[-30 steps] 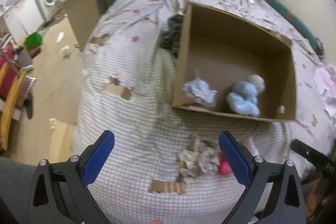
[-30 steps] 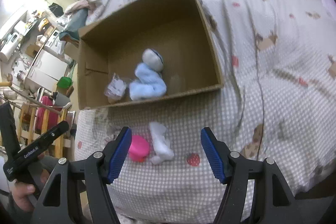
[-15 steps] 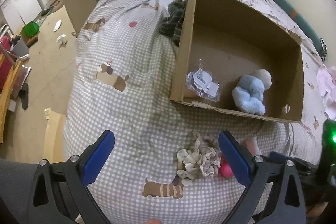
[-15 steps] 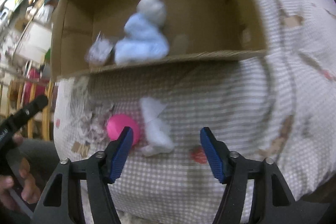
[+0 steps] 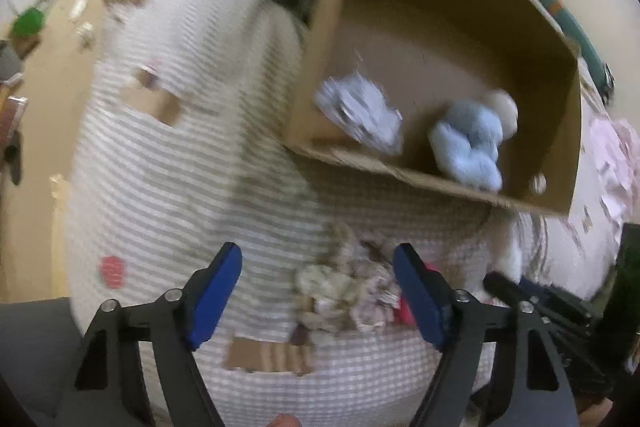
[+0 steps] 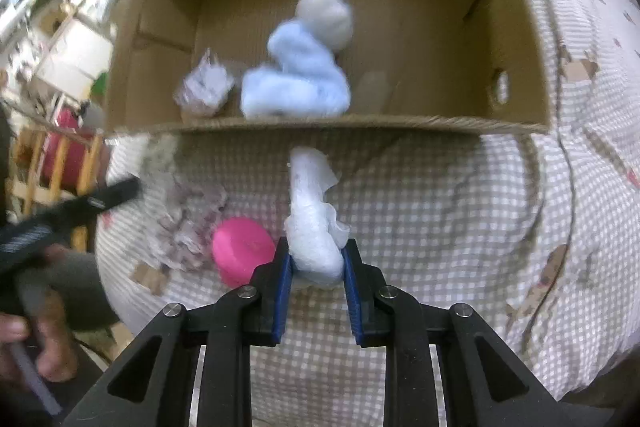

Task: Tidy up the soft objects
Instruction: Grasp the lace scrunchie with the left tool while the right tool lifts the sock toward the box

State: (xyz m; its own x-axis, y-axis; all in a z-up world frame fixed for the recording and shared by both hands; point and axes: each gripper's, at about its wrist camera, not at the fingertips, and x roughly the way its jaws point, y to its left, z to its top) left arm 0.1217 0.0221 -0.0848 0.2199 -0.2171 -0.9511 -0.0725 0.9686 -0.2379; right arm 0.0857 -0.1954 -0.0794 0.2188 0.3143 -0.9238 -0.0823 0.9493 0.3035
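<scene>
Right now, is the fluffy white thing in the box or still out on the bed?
Out. The white fluffy piece lies on the checked blanket in front of the cardboard box, with the right gripper closed on its near end.

Ahead of the right tongs (image 6: 316,263) sits the box (image 6: 320,125) on the bed (image 6: 440,211), holding a plush toy (image 6: 300,79) with a crinkled packet (image 6: 206,87) to its left. A fluffy cloth (image 6: 314,227) lies between these tongs, a ball (image 6: 242,251) just left, a lace bundle (image 5: 344,287) between the left tongs (image 5: 320,291).
</scene>
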